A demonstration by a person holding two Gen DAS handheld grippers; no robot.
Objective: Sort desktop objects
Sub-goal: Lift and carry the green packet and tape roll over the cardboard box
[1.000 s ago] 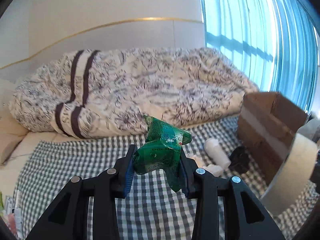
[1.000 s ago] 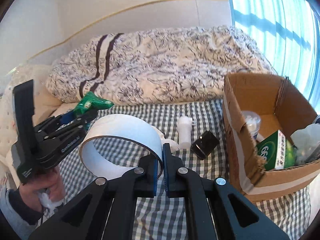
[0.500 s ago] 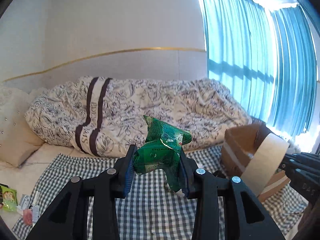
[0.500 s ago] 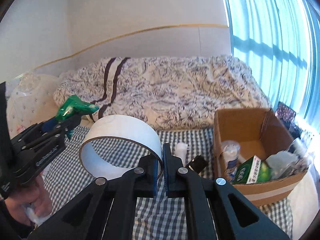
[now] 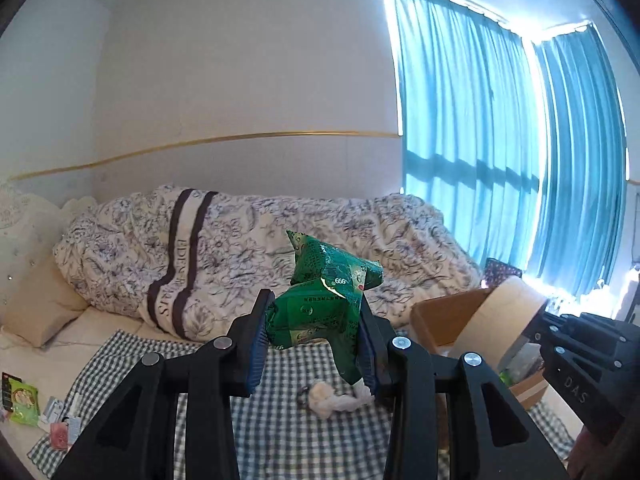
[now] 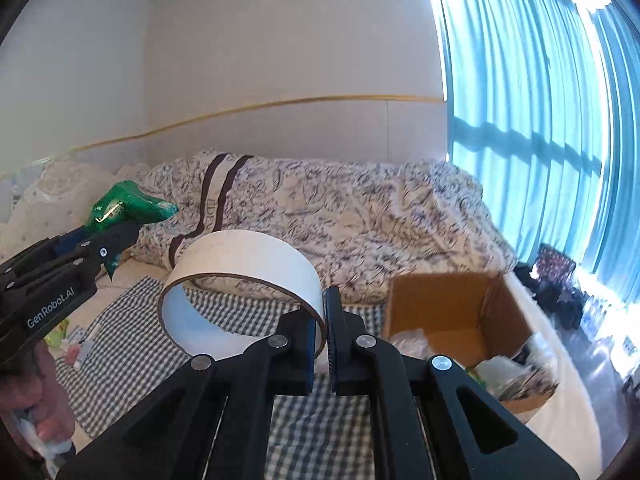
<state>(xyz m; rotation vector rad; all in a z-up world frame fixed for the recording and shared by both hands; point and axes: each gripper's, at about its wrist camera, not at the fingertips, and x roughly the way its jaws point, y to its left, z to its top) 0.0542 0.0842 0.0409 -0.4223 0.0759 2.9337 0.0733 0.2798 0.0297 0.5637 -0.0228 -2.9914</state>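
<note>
My left gripper [image 5: 312, 344] is shut on a crumpled green packet [image 5: 326, 300], held high above the checked cloth [image 5: 280, 440]. The same green packet [image 6: 128, 206] and the left gripper [image 6: 116, 240] appear at the left of the right wrist view. My right gripper [image 6: 325, 338] is shut on the wall of a wide white tape roll [image 6: 244, 264], also lifted. That tape roll [image 5: 508, 320] shows at the right of the left wrist view, in front of the open cardboard box [image 5: 440, 316]. The box [image 6: 452, 308] holds several items.
A white wad [image 5: 324, 398] lies on the checked cloth below the packet. A flowered duvet [image 6: 360, 224] is bunched along the back. Small packets [image 5: 24, 400] lie at the cloth's left edge. Blue curtains [image 6: 540, 120] hang at the right. A hand [image 6: 40, 400] grips the left tool.
Both grippers have risen and tilted upward, so more wall and curtain show. The box now sits lower and farther in both views. Each gripper still holds its object.
</note>
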